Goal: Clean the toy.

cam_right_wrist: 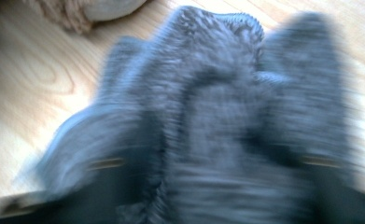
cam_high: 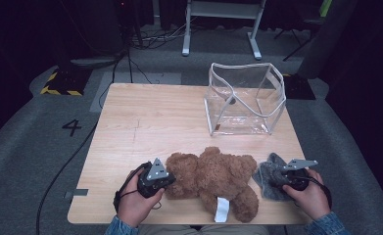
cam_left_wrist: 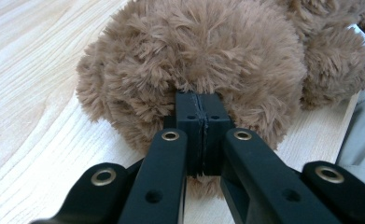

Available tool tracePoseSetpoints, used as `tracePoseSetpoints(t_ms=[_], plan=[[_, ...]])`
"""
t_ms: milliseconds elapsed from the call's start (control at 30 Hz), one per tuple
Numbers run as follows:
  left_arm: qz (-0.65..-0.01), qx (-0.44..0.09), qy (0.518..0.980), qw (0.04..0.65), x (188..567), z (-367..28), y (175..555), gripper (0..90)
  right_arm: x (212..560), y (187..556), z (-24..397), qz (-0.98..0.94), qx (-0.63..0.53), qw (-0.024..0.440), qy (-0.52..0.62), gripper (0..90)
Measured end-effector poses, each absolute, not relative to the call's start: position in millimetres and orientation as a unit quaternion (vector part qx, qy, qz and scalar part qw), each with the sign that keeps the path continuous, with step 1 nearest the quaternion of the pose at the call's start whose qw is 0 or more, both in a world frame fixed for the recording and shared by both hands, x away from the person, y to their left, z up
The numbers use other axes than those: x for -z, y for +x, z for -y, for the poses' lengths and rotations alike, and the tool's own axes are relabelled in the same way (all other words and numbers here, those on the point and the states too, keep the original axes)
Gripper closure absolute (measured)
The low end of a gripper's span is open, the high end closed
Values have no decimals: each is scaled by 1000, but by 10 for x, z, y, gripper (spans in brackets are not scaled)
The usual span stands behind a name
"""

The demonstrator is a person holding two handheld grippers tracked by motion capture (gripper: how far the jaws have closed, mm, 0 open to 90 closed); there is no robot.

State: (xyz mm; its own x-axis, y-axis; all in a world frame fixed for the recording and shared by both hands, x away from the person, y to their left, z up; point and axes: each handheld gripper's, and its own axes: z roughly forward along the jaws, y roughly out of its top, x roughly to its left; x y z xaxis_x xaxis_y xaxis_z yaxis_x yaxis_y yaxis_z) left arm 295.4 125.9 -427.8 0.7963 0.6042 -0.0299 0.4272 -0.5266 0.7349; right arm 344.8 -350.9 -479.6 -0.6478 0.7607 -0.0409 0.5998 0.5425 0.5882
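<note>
Bear (cam_high: 213, 178) lies along near edge of bench (cam_high: 145, 122), white tag toward the person, 1 of it. Left hand-held gripper (cam_high: 165, 182) is at its left end; in the left gripper view the jaws are pinched all the way together w/ brown fur caught between the pads, so it's holding bear by a tuft, not by a limb. Grey cloth (cam_high: 270, 176) sits just right of bear, touching or nearly so, also 1. Right hand-held gripper (cam_high: 283, 180) is down on it; right gripper view is heavily blurred, cloth bunches up between the two jaws, gap looks mid-width, can't tell if pads actually press yet.

Step in hand, my read: secure both soft items, then move them to clear bag (cam_high: 245, 98), which stands open-topped at far right of bench, well apart from both, 1 bag.

To do it well:
- left: fur-only pinch may slip under bear's weight; a deeper bite on body/limb would be safer before lifting
- right: settle the hand, close on a thick fold of cloth, not a single layer
- lift slow and check each item comes up clean
- bag mouth looks floppy, so come in from above

Count: 1 bear, 1 cloth, 1 bag, 2 hand-held grippers.
</note>
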Motion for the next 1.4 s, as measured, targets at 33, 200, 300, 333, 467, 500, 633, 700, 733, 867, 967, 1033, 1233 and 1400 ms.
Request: tracePoseSetpoints(t_ms=[33,200,300,333,467,500,633,700,733,867,967,1033,1233,1400], plan=[[-300,-115,863,390,4274,-1266,2951,876,4781,3457,3525,-870,-268,149,386,664],[-324,-125,832,433,4256,-1348,2956,590,4690,3481,3545,-865,-295,148,377,745],[-326,-131,826,440,4266,-1358,2942,495,4451,3448,3495,-858,-330,161,360,746],[-325,-137,828,436,4269,-1359,2935,460,4348,3435,3460,-857,-341,163,350,745],[-324,-151,828,431,4276,-1367,2904,387,4030,3387,3309,-854,-374,178,316,745],[-325,-155,828,429,4272,-1383,2881,367,3837,3363,3169,-852,-395,187,289,744],[-330,-157,826,429,4267,-1424,2837,338,3589,3349,2912,-854,-421,183,246,744],[-331,-158,826,428,4265,-1429,2826,330,3545,3345,2834,-854,-431,172,236,743],[-328,-158,826,430,4260,-1423,2812,320,3475,3322,2636,-852,-452,152,217,743],[-315,-158,827,437,4237,-1380,2813,305,3423,3327,2297,-860,-461,130,177,742],[-306,-157,831,437,4247,-1325,2844,300,3384,3329,2029,-865,-464,116,150,740],[-296,-160,834,437,4255,-1284,2875,303,3369,3340,1814,-869,-464,107,130,738],[-266,-166,843,437,4272,-1157,2920,318,3488,3439,1289,-879,-458,72,107,726],[-256,-170,850,428,4291,-1067,2925,329,3656,3529,1051,-895,-428,71,104,712]])
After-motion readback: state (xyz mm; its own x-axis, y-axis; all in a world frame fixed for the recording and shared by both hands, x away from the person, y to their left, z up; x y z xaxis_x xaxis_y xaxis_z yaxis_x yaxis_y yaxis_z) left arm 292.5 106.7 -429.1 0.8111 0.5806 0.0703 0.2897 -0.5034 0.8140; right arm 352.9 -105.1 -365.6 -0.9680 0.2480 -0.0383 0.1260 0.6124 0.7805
